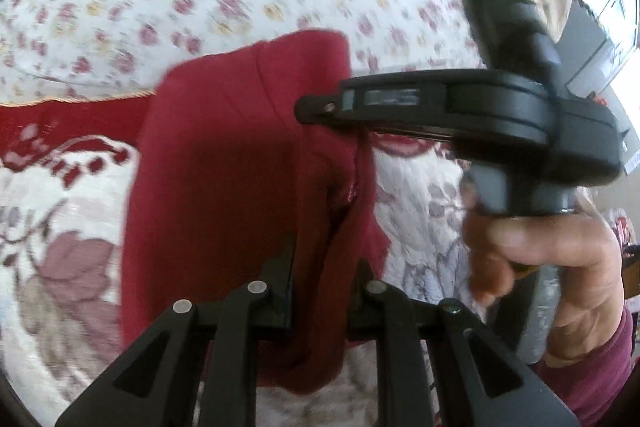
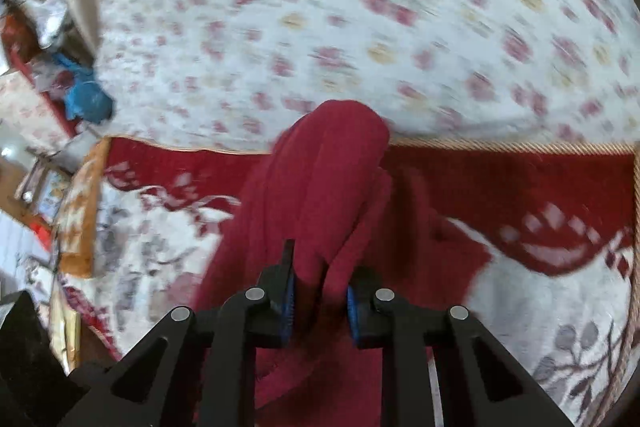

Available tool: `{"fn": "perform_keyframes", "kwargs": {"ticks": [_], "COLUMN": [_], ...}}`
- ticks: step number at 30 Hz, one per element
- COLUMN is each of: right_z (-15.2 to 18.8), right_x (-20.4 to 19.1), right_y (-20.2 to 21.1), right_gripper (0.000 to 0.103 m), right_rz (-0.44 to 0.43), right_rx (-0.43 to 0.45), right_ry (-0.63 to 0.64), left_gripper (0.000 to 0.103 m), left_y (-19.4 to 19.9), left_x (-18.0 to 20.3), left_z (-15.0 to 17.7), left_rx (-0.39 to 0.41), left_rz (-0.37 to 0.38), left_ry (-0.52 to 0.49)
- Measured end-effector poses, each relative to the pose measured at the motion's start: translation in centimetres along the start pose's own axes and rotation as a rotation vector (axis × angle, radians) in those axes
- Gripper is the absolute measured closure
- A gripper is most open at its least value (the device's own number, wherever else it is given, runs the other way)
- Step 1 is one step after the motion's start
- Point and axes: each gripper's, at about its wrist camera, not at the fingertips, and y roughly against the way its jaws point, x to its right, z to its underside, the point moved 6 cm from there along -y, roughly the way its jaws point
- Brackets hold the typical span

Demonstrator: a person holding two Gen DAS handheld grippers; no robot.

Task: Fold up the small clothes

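The red garment [image 1: 224, 163] hangs in the air above the bed, pinched at two places along its near edge. In the left wrist view the left gripper [image 1: 326, 275] has its jaws drawn nearly together with a bunched fold of the red cloth clamped between them; the fabric spreads up and away from the fingers as a broad panel with a seam running down it. To the right of the garment in that same view stands the right gripper [image 1: 316, 109], seen from the side, its black body topped by a block with a green light, its tip set against the cloth. A hand [image 1: 540, 263] wraps the grey handle below it, with a maroon sleeve [image 1: 592, 379] at the wrist.

In the right wrist view the right gripper [image 2: 320, 291] is closed on a thick roll of the same red garment [image 2: 320, 195], the blue pads [image 2: 289, 303] pressing on it from both sides. The cloth rises ahead of the fingers in a rounded hump and falls below them in loose folds.

Under the garment lies a patterned blanket [image 2: 560, 187] with a red band and grey leaves; beyond the garment spreads a white floral sheet [image 2: 360, 7]. Left of the garment, past the bed's edge, sits a blurred clutter with a blue item [image 2: 86, 99].
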Motion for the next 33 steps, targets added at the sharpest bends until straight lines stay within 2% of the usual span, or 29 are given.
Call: {"fn": "perform_keyframes", "kwargs": {"ticks": [1, 2, 4, 5, 6, 7, 8, 9, 10, 12, 14, 16, 17, 19, 20, 21, 23, 25, 28, 30, 31, 33], "right_z": [0.4, 0.7, 0.9, 0.8, 0.7, 0.8, 1.0, 1.4, 1.9, 3.3, 4.9, 6.6, 7.6, 9.5, 10.7, 12.0, 12.8, 13.1, 12.0, 10.5, 9.9, 8.3], "right_x": [0.9, 1.4, 2.4, 2.9, 3.1, 3.5, 3.6, 3.4, 2.8, 1.0, -1.0, -4.0, -5.0, -5.1, -4.4, -3.0, -1.9, -1.3, -1.6, -1.6, -1.5, -1.2], "right_y": [-1.1, -1.8, -2.5, -2.0, -1.6, -0.6, 0.5, 2.1, 3.5, 5.6, 6.3, 5.4, 4.7, 3.4, 2.8, 2.4, 2.8, 3.7, 6.1, 7.2, 7.1, 5.8], "right_gripper": [0.081, 0.081, 0.077, 0.069, 0.061, 0.058, 0.049, 0.043, 0.042, 0.041, 0.041, 0.041, 0.042, 0.055, 0.07, 0.074, 0.075, 0.071, 0.065, 0.045, 0.041, 0.039], "right_rz": [0.014, 0.021, 0.012, -0.004, -0.009, -0.004, 0.014, 0.015, -0.002, -0.037, -0.064, -0.089, -0.054, 0.069, 0.111, 0.124, 0.092, 0.082, 0.052, 0.065, 0.079, 0.082], "right_rx": [-0.022, -0.034, -0.018, -0.004, 0.002, 0.015, 0.031, 0.059, 0.081, 0.103, 0.107, 0.08, 0.067, 0.025, -0.008, -0.028, 0.003, -0.013, 0.044, 0.111, 0.125, 0.13], "right_ry": [-0.018, -0.024, -0.055, -0.081, -0.097, -0.119, -0.124, -0.116, -0.098, -0.052, -0.003, 0.072, 0.132, 0.212, 0.216, 0.187, 0.148, 0.097, 0.054, 0.032, 0.022, -0.013], "left_gripper": [0.084, 0.076, 0.066, 0.06, 0.057, 0.047, 0.038, 0.035, 0.033, 0.033, 0.033, 0.033, 0.033, 0.033, 0.033, 0.033, 0.032, 0.032, 0.032, 0.032, 0.032, 0.031], "left_y": [-0.9, -1.4, -1.1, -0.4, 0.7, 2.3, 3.5, 5.0, 6.2, 7.3, 6.7, 5.7, 4.8, 3.7, 3.3, 2.6, 2.1, 2.3, 2.2, 2.0, 1.8, 1.6], "left_x": [0.4, 0.6, 0.8, 0.8, 0.7, 0.2, -0.3, -1.1, -2.4, -5.2, -7.4, -9.3, -10.0, -10.5, -10.6, -10.6, -10.6, -10.7, -10.6, -10.6, -10.4, -10.4], "left_z": [0.4, 0.7, 1.2, 1.3, 1.4, 1.6, 1.6, 1.8, 1.7, 1.7, 1.6, 1.9, 2.2, 3.2, 4.0, 4.7, 5.2, 5.2, 4.9, 5.0, 4.9, 4.8], "left_rx": [-0.021, -0.039, -0.071, -0.067, -0.056, -0.029, -0.001, 0.037, 0.081, 0.131, 0.128, 0.108, 0.101, 0.08, 0.071, 0.059, 0.038, 0.041, 0.048, 0.043, 0.042, 0.043], "left_rz": [0.007, 0.015, 0.051, 0.06, 0.063, 0.055, 0.037, 0.0, -0.05, -0.153, -0.206, -0.224, -0.214, -0.224, -0.227, -0.219, -0.213, -0.212, -0.21, -0.205, -0.205, -0.206], "left_ry": [0.0, -0.001, -0.007, -0.017, -0.034, -0.06, -0.08, -0.097, -0.103, -0.086, -0.053, 0.002, 0.026, 0.028, 0.02, 0.008, 0.0, -0.005, 0.0, 0.003, 0.005, 0.01]}}
